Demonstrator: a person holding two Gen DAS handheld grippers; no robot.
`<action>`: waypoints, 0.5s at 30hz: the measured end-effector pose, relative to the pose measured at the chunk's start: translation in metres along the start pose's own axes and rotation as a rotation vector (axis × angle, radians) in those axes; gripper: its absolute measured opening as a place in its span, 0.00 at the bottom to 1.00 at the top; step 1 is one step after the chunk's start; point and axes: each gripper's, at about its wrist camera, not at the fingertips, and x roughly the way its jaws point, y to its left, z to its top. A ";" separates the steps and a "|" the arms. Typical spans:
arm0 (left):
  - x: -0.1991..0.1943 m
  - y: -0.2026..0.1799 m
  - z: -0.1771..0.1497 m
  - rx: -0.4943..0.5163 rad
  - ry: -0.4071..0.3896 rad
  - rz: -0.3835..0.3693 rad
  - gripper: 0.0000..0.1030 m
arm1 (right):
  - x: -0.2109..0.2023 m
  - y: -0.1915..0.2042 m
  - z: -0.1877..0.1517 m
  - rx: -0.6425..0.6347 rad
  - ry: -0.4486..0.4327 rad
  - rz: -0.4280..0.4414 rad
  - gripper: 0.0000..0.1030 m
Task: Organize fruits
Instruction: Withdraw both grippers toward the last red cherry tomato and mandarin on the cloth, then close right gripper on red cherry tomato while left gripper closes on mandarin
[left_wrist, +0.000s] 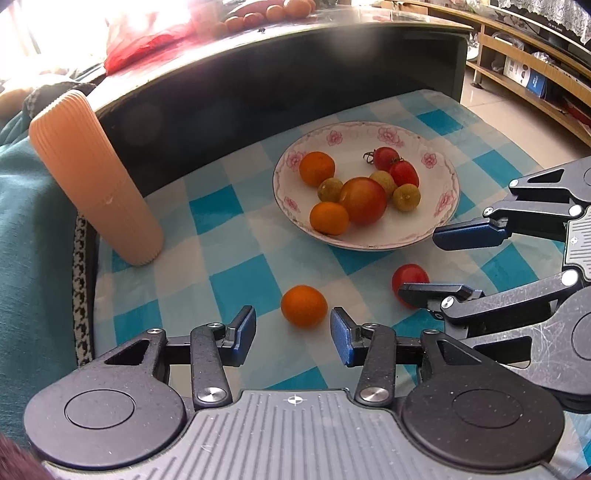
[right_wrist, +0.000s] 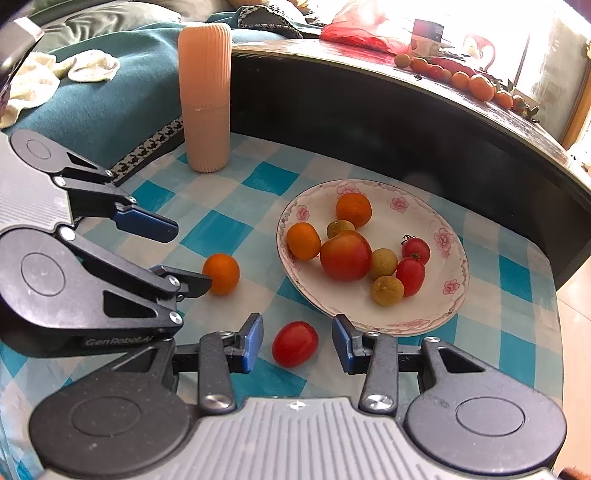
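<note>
While 2 fruits lie loose on the checked cloth just short of the flowered plate, both tongs stand spread and empty. Nearest the plate's front rim, the cherry tomato sits between the right gripper jaws; farther from the plate, the small orange sits just ahead of the left gripper. Judging by this, the step is a paired pickup. Next, each needs to ease forward, pinch gently so the round fruit doesn't roll, then lift over the rim among the 8 already there.
</note>
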 end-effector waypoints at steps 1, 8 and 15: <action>0.001 0.000 0.000 0.002 0.001 0.000 0.52 | 0.000 0.000 -0.001 0.000 0.002 0.000 0.55; 0.005 -0.005 -0.001 0.016 0.011 0.001 0.52 | 0.003 -0.002 -0.005 -0.005 0.010 -0.008 0.55; 0.006 -0.007 0.000 0.024 0.014 0.007 0.52 | 0.004 -0.003 -0.005 -0.009 0.011 -0.012 0.55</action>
